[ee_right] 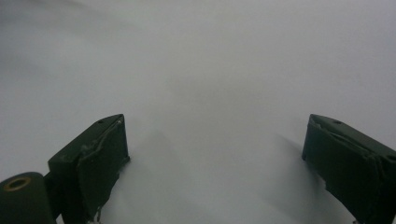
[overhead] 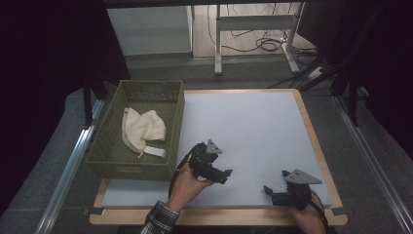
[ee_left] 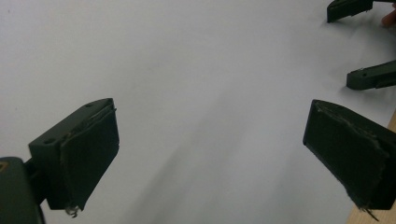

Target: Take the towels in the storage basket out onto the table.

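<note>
A cream cloth (overhead: 141, 129) with a white tag lies crumpled inside the green woven basket (overhead: 111, 154) at the table's left. My left gripper (overhead: 226, 174) hovers over the white table sheet (overhead: 243, 131) just right of the basket's near corner, jaws open and empty (ee_left: 210, 149). My right gripper (overhead: 269, 192) rests low near the front right edge, jaws spread wide with nothing between them (ee_right: 217, 154). The right gripper's jaw tips (ee_left: 369, 77) appear at the upper right of the left gripper view.
The table's wooden rim (overhead: 316, 146) frames the white sheet. A metal rail (overhead: 73, 161) runs along the left of the table and another along the right (overhead: 370, 156). Desk legs and cables (overhead: 263, 41) stand on the floor beyond.
</note>
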